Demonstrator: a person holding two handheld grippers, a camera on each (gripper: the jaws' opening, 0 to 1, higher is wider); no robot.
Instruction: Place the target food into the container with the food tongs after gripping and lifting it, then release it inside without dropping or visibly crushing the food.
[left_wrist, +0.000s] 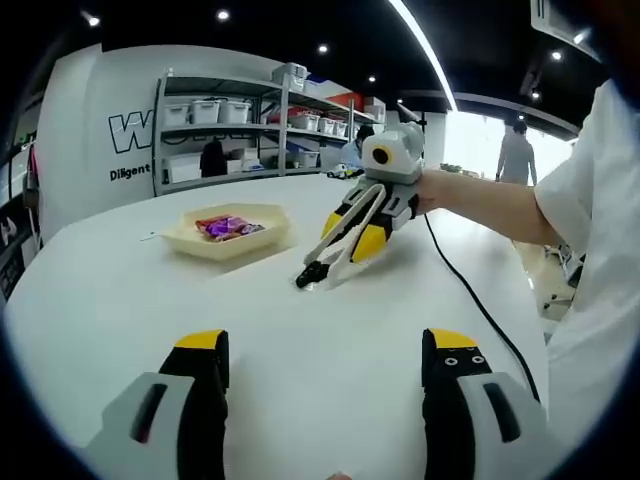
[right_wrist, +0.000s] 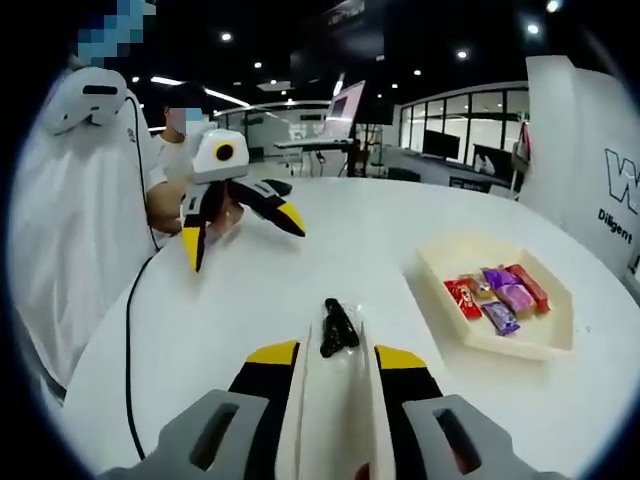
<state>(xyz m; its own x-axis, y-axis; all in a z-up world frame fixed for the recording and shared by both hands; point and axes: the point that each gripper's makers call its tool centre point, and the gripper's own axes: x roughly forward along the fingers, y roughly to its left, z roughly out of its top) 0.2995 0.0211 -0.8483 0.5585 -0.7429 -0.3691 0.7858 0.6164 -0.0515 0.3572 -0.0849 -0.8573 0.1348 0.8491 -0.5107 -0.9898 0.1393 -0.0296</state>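
In the left gripper view the tray (left_wrist: 226, 240) sits on the table (left_wrist: 300, 340), wrapped sweets (left_wrist: 227, 228) inside; just right of it the right gripper (left_wrist: 345, 245) pinches white tongs (left_wrist: 318, 270), black tips down near the tabletop; the left gripper (left_wrist: 325, 375) is spread, holding nothing.

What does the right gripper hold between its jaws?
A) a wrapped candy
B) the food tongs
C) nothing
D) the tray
B: the right gripper is shut on the cream food tongs, whose black tips reach out over the white table.
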